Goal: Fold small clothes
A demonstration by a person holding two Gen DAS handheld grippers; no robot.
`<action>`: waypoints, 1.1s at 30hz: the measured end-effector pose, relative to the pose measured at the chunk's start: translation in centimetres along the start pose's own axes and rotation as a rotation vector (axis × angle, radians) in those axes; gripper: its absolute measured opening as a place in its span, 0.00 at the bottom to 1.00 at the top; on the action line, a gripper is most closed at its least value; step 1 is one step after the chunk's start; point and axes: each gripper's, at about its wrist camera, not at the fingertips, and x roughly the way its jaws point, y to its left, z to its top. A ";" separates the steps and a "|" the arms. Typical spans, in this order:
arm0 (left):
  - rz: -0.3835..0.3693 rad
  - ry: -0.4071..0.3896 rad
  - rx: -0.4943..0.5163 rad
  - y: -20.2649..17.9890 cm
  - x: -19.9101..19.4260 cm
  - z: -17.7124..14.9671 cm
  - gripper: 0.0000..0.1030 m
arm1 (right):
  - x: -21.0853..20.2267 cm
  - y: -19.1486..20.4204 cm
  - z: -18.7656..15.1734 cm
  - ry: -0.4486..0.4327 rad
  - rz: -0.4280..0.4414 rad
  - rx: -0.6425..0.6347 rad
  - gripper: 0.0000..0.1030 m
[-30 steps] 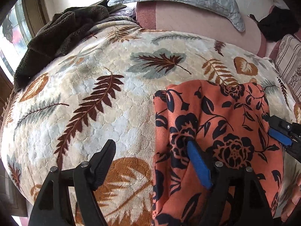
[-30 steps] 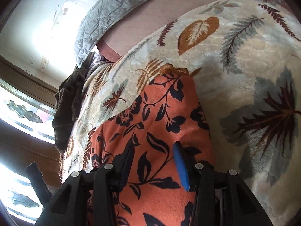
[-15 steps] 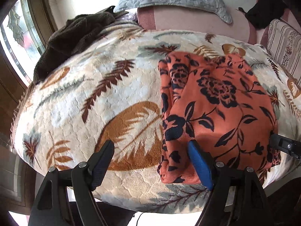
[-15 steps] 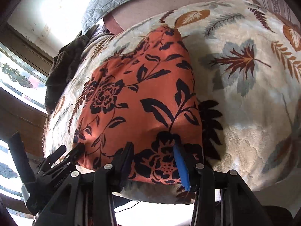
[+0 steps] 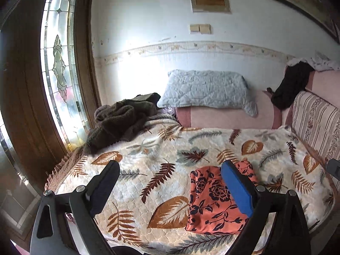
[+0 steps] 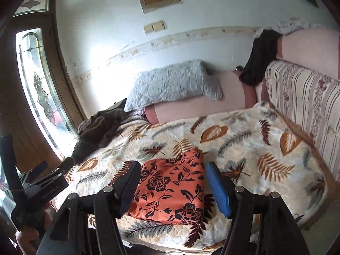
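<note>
Orange floral-print garment (image 6: pixel 170 188) lies folded into a compact rectangle on the leaf-patterned blanket (image 6: pixel 265 148), near the blanket's front edge. We read the fold on this piece as finished: edges look squared, layers stacked, nothing trailing except a dark-printed bit at the right lower corner.

Left gripper (image 5: pixel 170 188) hangs above the bed, jaws opening wide, nothing between them; the garment sits below and behind its blue pad. Right gripper (image 6: pixel 173 188) likewise hangs clear, jaws opening, empty; the garment shows through the gap but no pad touches it.

Possibly left to do: a brown knitted garment (image 5: pixel 121 123) lies heaped at the blanket's far left corner, and a black garment (image 5: pixel 291 89) is draped over the sofa back. We cannot tell whether these belong to the job.
</note>
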 end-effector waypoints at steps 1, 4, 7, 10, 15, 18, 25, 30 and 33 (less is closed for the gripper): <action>0.004 -0.020 -0.007 0.3 -1.1 0.4 0.94 | -1.2 0.4 0.2 -0.021 -0.008 -0.012 0.66; 0.025 -0.073 -0.010 0.9 -4.4 1.3 1.00 | -4.2 1.4 0.2 -0.066 -0.018 -0.032 0.67; 0.050 -0.136 -0.008 1.4 -7.5 1.8 1.00 | -6.4 2.0 -0.1 -0.091 -0.023 -0.045 0.67; 0.049 -0.163 -0.008 1.9 -9.7 2.1 1.00 | -8.4 2.3 -0.2 -0.114 -0.011 -0.043 0.68; 0.055 -0.191 -0.019 2.5 -12.6 2.4 1.00 | -10.9 3.3 -0.4 -0.150 0.001 -0.058 0.71; 0.061 -0.218 -0.031 3.0 -14.0 2.6 1.00 | -11.7 4.0 -0.5 -0.161 0.001 -0.074 0.71; 0.076 -0.251 -0.045 4.1 -15.7 3.0 1.00 | -12.4 4.8 -0.6 -0.182 -0.005 -0.087 0.71; 0.086 -0.261 -0.056 4.6 -16.1 3.2 1.00 | -12.2 5.8 -0.6 -0.185 -0.006 -0.105 0.71; 0.094 -0.263 -0.056 4.7 -16.1 3.4 1.00 | -11.6 6.4 -0.6 -0.175 0.008 -0.118 0.71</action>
